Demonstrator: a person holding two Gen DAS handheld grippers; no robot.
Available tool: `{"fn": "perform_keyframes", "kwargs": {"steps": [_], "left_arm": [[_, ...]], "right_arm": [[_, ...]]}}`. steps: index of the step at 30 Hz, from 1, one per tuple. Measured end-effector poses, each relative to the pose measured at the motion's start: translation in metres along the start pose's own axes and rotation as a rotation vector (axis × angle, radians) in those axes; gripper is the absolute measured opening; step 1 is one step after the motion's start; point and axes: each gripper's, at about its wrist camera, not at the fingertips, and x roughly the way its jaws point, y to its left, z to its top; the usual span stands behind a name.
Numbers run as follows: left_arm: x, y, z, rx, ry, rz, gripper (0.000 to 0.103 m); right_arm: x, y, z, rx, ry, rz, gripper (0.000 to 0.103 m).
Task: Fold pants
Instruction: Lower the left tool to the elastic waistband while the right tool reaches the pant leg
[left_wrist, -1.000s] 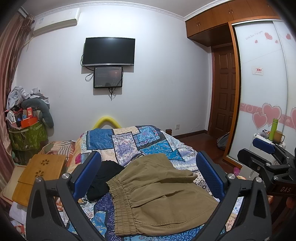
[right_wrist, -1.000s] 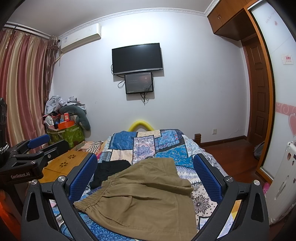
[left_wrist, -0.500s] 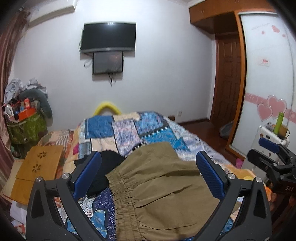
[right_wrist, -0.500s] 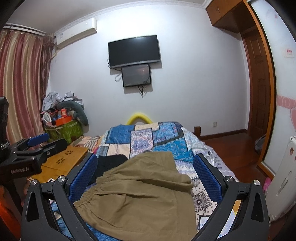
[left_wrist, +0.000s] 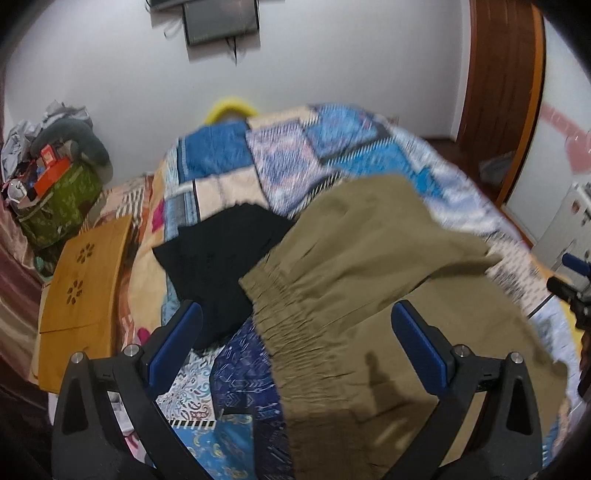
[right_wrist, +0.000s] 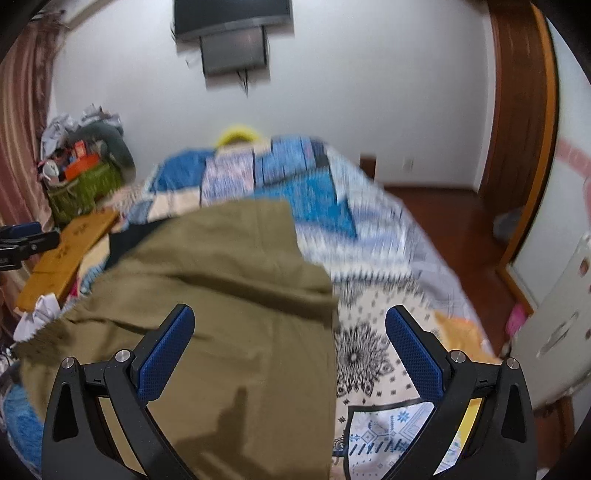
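Olive-brown pants lie partly folded on the patchwork bedspread, elastic waistband to the left. They also show in the right wrist view. My left gripper is open and empty, hovering above the waistband. My right gripper is open and empty above the pants' right edge. Both views are motion-blurred.
A black garment lies left of the pants. A wooden lap table sits at the bed's left side. A cluttered green bag stands by the wall. A white appliance and wardrobe stand at the right.
Both grippers have tilted down and moved closer to the bed, so the pants fill more of each view. Both stay open. The pants have not moved.
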Motion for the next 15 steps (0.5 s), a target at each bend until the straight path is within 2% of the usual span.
{"fn": "perform_keyframes", "kwargs": {"steps": [4, 7, 9, 13, 15], "left_arm": [[0.043, 0.008, -0.005, 0.005, 0.132, -0.019, 0.103], [0.067, 0.014, -0.012, 0.005, 0.206, -0.027, 0.102], [0.08, 0.015, -0.015, 0.014, 0.244, -0.025, 0.099], [0.091, 0.018, -0.019, 0.008, 0.274, -0.049, 0.099], [0.094, 0.019, -0.02, 0.005, 0.277, -0.061, 0.099]], "right_arm": [[0.032, -0.023, -0.001, 0.074, 0.118, 0.064, 0.102], [0.049, -0.03, 0.002, 0.107, 0.191, 0.114, 0.095], [0.062, -0.035, 0.004, 0.116, 0.241, 0.14, 0.085], [0.084, -0.045, 0.001, 0.172, 0.319, 0.192, 0.077], [0.096, -0.048, -0.001, 0.181, 0.352, 0.217, 0.069]]}}
